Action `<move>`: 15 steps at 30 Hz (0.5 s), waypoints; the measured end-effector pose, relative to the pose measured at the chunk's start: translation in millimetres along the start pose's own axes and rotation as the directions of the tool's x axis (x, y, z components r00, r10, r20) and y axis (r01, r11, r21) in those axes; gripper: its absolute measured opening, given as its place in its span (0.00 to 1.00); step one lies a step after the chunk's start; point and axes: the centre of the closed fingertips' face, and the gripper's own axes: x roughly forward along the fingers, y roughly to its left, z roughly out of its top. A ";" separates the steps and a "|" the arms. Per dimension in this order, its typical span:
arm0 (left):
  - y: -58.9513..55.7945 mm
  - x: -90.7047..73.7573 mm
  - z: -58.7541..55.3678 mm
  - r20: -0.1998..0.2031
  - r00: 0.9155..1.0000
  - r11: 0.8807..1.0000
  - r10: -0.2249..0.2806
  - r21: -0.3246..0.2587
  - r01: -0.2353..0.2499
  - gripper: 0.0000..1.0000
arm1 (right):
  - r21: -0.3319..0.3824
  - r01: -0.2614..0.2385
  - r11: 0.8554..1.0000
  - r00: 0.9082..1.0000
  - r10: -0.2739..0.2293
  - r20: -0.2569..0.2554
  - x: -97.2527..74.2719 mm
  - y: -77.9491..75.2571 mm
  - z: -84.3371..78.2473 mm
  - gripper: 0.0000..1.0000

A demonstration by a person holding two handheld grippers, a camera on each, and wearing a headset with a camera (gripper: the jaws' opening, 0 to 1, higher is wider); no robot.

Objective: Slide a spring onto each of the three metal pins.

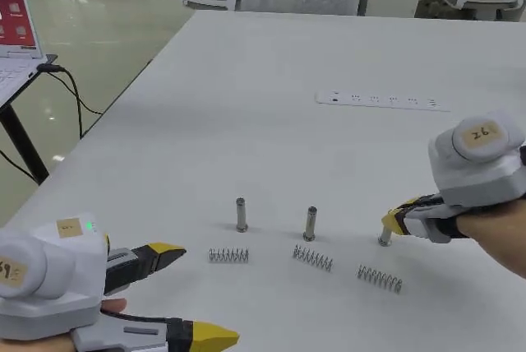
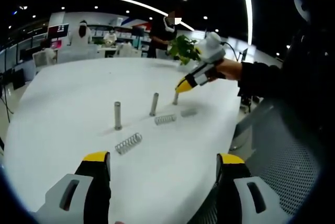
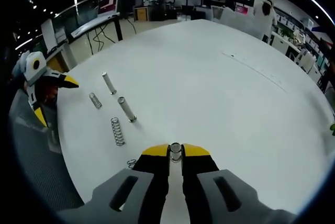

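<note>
Reaching in from the right of the middle pin point(image 1: 310, 224), the right claw point(image 1: 391, 224) lies low and nearly level with a hand behind it. Its yellow tips are closed on the top of the right pin point(image 1: 385, 237), and the right gripper view shows the jaws pinched around that pin's head. Well to the left of the middle pin and nearer the person, the left claw point(image 1: 191, 294) hovers by the near edge of the table point(image 1: 271, 81), its jaws wide apart with nothing between them.

Beyond the middle pin the white table runs bare as far as a power strip point(image 1: 382, 101). Far to the left the table's edge drops to the floor, past which a laptop point(image 1: 15, 31) sits on a stand.

The left pin point(image 1: 241, 215), the middle pin and the right pin are short silver posts standing upright in a row. Just nearer than each lies a coil on its side, apart from its pin: the left spring point(image 1: 228, 255), the middle spring point(image 1: 313, 258) and the right spring point(image 1: 380, 278).
</note>
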 end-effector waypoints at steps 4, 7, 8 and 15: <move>0.1 0.0 0.0 0.001 1.000 1.000 0.001 0.000 -0.001 0.79 | -0.006 -0.003 1.000 1.000 0.003 0.003 -1.0 0.7 -1.0 0.05; -0.4 0.1 -0.2 -0.001 1.000 1.000 0.000 0.001 0.000 0.79 | -0.011 -0.002 1.000 1.000 0.002 0.000 -0.8 0.9 -2.5 0.05; -0.5 0.1 -0.3 -0.002 1.000 1.000 0.000 0.002 0.000 0.79 | -0.014 -0.004 1.000 1.000 0.004 0.000 -0.6 1.3 -2.9 0.05; 0.0 0.0 -0.1 0.000 1.000 1.000 0.002 0.001 -0.002 0.79 | -0.019 -0.008 1.000 1.000 0.008 -0.005 0.8 1.5 -4.9 0.07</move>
